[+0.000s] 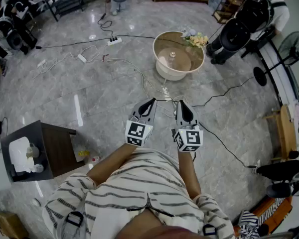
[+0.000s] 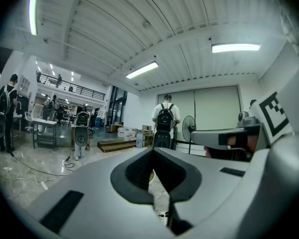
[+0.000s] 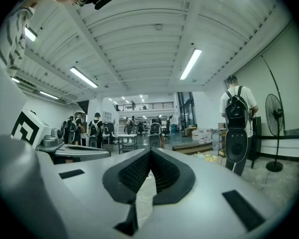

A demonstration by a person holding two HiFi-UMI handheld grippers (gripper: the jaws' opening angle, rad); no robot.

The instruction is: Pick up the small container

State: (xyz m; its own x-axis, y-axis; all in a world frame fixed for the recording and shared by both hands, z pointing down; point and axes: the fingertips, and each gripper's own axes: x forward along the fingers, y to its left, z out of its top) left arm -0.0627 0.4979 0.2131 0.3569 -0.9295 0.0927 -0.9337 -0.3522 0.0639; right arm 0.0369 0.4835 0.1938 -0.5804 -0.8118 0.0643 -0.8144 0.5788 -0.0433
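Both grippers are held side by side in front of the person's striped shirt, high above the marble floor. The left gripper (image 1: pixel 148 103) (image 2: pixel 152 151) is shut with nothing between its jaws. The right gripper (image 1: pixel 182 105) (image 3: pixel 150 153) is also shut and empty. Ahead of them stands a round cream table (image 1: pixel 162 66) with a small clear container (image 1: pixel 172 57) near its middle and a bunch of flowers (image 1: pixel 197 39) at its far right rim. Both gripper views look out level across the hall, and neither shows the container.
A dark side table (image 1: pixel 55 146) at the left carries white items and small cups (image 1: pixel 32 152). Cables and a power strip (image 1: pixel 114 41) trail over the floor. A person with a backpack (image 1: pixel 254 14) (image 2: pixel 165 123) stands beyond the round table, beside a floor fan (image 1: pixel 289 49).
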